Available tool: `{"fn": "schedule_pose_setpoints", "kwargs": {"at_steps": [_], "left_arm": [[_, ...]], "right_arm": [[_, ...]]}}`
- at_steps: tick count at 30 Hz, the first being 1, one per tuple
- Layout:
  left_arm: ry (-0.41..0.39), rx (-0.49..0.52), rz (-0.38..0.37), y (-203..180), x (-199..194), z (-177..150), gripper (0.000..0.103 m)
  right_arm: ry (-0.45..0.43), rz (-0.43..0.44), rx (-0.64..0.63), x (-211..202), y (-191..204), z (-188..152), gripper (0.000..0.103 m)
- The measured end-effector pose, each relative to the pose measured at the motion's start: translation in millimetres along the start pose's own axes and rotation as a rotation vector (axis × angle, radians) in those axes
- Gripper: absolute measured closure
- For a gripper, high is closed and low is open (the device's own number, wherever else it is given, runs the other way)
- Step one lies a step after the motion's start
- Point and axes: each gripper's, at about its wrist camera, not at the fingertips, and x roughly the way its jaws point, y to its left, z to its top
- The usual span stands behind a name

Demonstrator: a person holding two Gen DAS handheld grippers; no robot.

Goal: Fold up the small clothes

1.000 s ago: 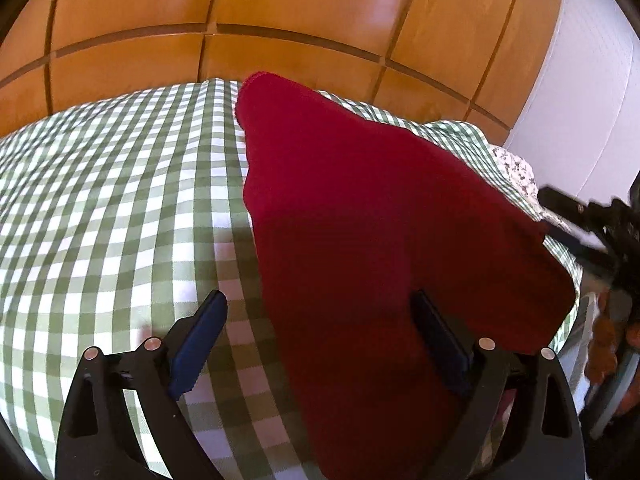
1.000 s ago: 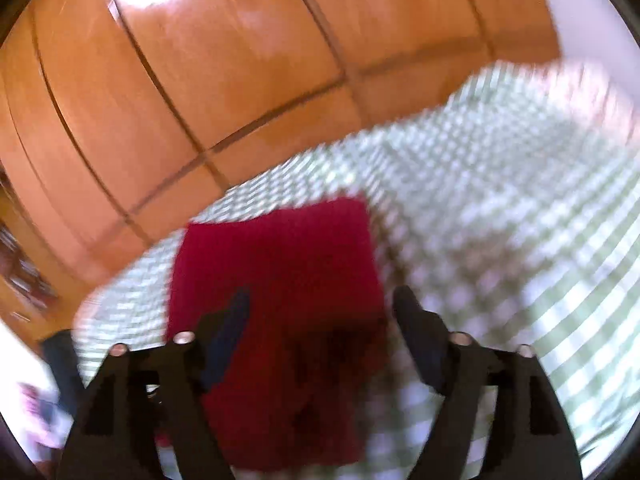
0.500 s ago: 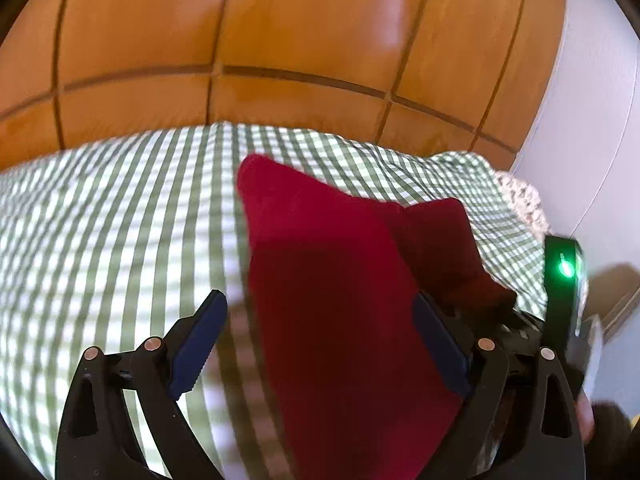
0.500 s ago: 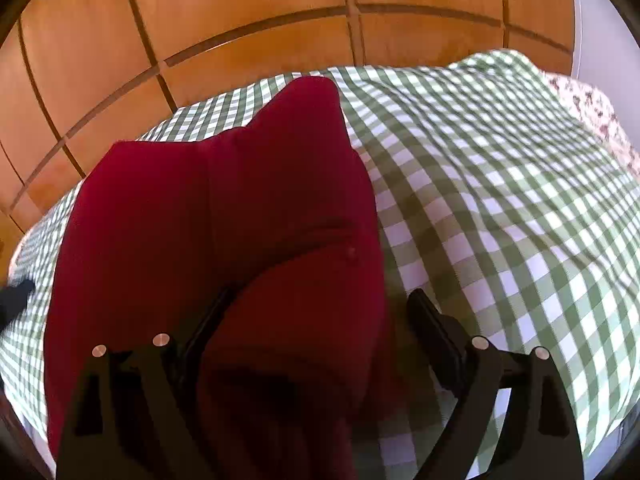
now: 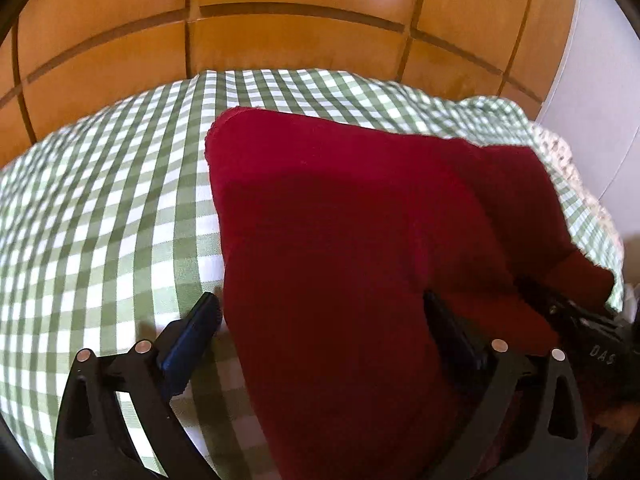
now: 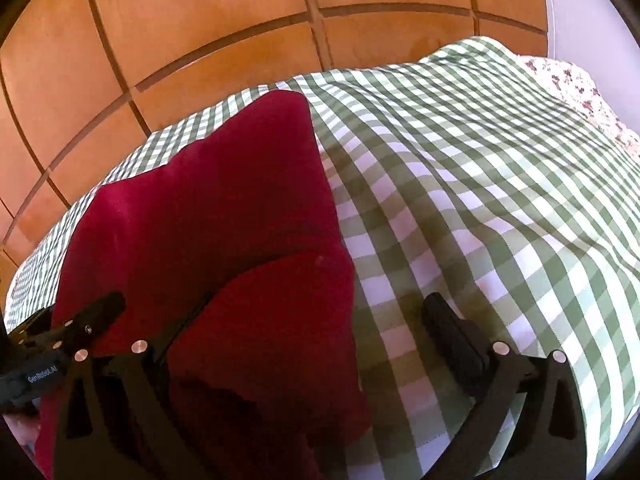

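Lying on the green-and-white checked cloth (image 5: pixel 120 208) that covers the bed, the dark red knit garment (image 5: pixel 340 240) has one end already turned over onto itself at the near right edge of the cloth, where a second layer bulges up in the right wrist view (image 6: pixel 272 320). Behind the bed stands a wall of orange-brown wooden panels (image 5: pixel 300 40), and a flowered fabric (image 6: pixel 572 92) shows at the far right corner.

The left gripper (image 5: pixel 320 332) is released and its jaws are opening; red cloth lies between them, but neither finger presses on it: the blue-padded left finger (image 5: pixel 192 336) sits on the checked cloth just beside the garment's left edge, and the other finger (image 5: pixel 452 332) rests over the red knit. The right gripper (image 6: pixel 316 324) is likewise released, jaws opening, with the folded bulge between its fingers and unpinched; its right finger (image 6: pixel 452 336) is over bare checks.

My judgement: the fold has just been let go, and it is loose rather than flat. The thick knit may spring back and unroll once both grippers draw away, since nothing weighs it down. A finger lifting off could also snag the knit and drag the layer askew. The soft, rumpled bedding beneath may let the whole piece slide during the next fold.
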Motion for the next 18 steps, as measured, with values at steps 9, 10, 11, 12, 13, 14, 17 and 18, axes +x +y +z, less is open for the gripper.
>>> {"fn": "schedule_pose_setpoints", "kwargs": {"at_steps": [9, 10, 11, 12, 13, 14, 17, 18], "left_arm": [[-0.017, -0.199, -0.137, 21, -38, -33, 0.003], [-0.013, -0.223, -0.161, 25, -42, -37, 0.003], [-0.010, -0.238, -0.177, 26, -44, -39, 0.003], [-0.009, -0.251, -0.191, 29, -48, -42, 0.003], [-0.007, -0.264, -0.209, 29, -51, -45, 0.003], [-0.005, -0.271, -0.226, 31, -55, -48, 0.003], [0.013, -0.238, -0.300, 28, -61, -53, 0.004], [0.024, -0.210, -0.298, 23, -60, -55, 0.005]], "right_arm": [[0.018, 0.097, 0.062, -30, -10, -8, 0.003], [0.018, 0.111, 0.065, -34, -11, -9, 0.004], [0.017, 0.124, 0.065, -37, -11, -10, 0.005], [0.018, 0.142, 0.064, -42, -11, -11, 0.008], [0.020, 0.160, 0.062, -45, -10, -12, 0.011], [0.027, 0.178, 0.061, -47, -10, -14, 0.012], [0.066, 0.233, 0.085, -50, -13, -20, 0.022], [0.075, 0.248, 0.102, -50, -16, -22, 0.024]]}}
